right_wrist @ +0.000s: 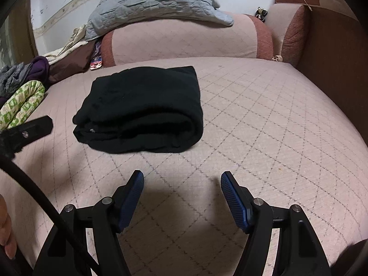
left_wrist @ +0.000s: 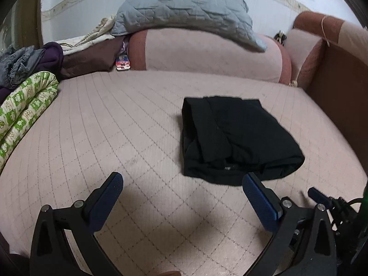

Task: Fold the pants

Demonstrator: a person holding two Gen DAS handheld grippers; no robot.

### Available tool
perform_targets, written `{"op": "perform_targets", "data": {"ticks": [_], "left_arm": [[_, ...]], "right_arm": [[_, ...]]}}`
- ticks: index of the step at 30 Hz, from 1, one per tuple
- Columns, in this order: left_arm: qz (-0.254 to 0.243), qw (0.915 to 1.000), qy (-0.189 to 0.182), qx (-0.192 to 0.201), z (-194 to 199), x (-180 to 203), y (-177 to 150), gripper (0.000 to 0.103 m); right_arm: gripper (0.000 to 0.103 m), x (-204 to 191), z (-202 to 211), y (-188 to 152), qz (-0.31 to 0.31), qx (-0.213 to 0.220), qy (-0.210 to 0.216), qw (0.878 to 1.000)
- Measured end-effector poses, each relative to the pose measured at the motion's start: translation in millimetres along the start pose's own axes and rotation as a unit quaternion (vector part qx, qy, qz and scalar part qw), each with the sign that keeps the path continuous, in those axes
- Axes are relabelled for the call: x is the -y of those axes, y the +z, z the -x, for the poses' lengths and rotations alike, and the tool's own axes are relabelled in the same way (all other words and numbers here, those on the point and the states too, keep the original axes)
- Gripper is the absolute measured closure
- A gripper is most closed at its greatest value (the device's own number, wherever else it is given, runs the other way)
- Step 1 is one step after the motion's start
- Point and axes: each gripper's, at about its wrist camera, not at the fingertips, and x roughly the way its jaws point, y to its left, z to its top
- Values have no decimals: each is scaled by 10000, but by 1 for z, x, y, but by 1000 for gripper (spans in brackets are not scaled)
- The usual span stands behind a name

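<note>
Black pants (left_wrist: 234, 138) lie folded into a thick square bundle on the pink quilted bed (left_wrist: 115, 138). In the left wrist view they sit ahead and to the right of my left gripper (left_wrist: 182, 180), which is open with nothing between its blue pads; its right fingertip (left_wrist: 250, 179) is close to the bundle's near edge. In the right wrist view the pants (right_wrist: 142, 110) lie ahead and to the left of my right gripper (right_wrist: 181, 177), open and empty above the bed (right_wrist: 264, 126). One finger of the left gripper (right_wrist: 38, 125) shows at that view's left edge.
A pink bolster (left_wrist: 207, 53) with a grey quilted pillow (left_wrist: 184, 9) on it lines the back. A green-patterned blanket (left_wrist: 23, 115) and a pile of clothes (left_wrist: 30, 62) lie at the left. A brown board (left_wrist: 340, 92) bounds the right side. A person's fingers (right_wrist: 5, 230) show at the lower left.
</note>
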Motion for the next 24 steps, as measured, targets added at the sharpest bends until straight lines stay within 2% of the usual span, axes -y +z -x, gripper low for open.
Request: {"op": "perform_targets", "data": {"ticks": [10,18,24], "left_arm": [[-27,9987,-216,-453,-11,4,-8,0],[93,9962,35,-867,-27,-4,-12,0],[88,9961,111,-874,-28,-3,-13,0]], "right_arm": [[28,-5,-3,-7,44,-149,78,9998],[25,-8,-4,-9,79,-203,60,9997],[24,-9,-4,-10,99,-203,52,9997]]}}
